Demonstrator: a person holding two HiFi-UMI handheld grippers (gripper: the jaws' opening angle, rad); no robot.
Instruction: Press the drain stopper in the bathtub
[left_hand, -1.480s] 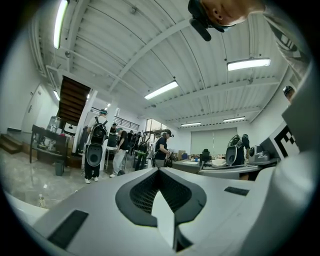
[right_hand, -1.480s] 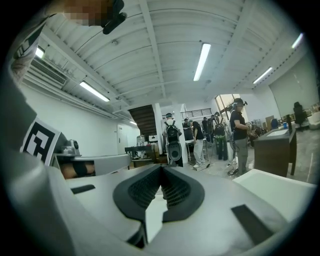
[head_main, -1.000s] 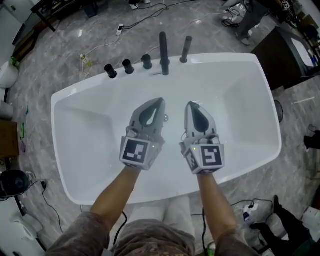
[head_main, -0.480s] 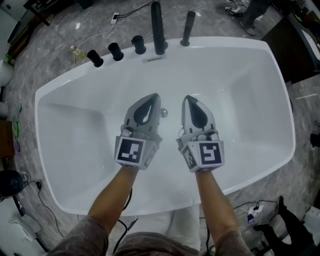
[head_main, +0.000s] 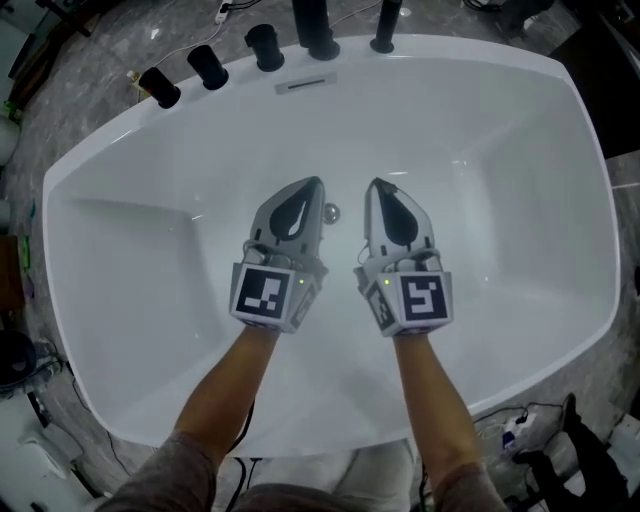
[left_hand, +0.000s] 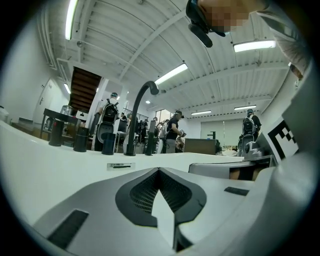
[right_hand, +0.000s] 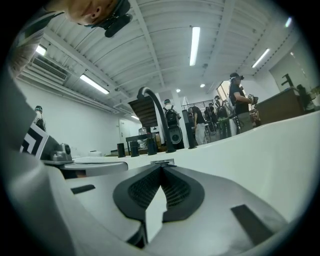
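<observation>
Head view: the white bathtub (head_main: 120, 330) fills the picture, with the black faucet (head_main: 316, 28) standing on its far rim. Three black knobs (head_main: 208, 65) line the rim to the left of the faucet, and a black post (head_main: 385, 25) stands to its right. An overflow slot (head_main: 305, 83) sits in the tub wall just below the faucet. The drain stopper (head_main: 330, 212), small and shiny, lies on the tub floor well below the faucet. The left gripper (head_main: 316, 186) and right gripper (head_main: 374, 186) are held side by side inside the tub, both pointing toward the faucet. The stopper sits between their tips, just beside the left one; I cannot tell whether it touches.

Left gripper view: the jaws are pressed together at the tips with nothing between them. The faucet rises straight beyond them, and the right gripper's body lies to its right. People stand in the room behind.

Right gripper view: these jaws are likewise clenched and empty, tips aimed at the faucet, with the left gripper lower left of it.
</observation>
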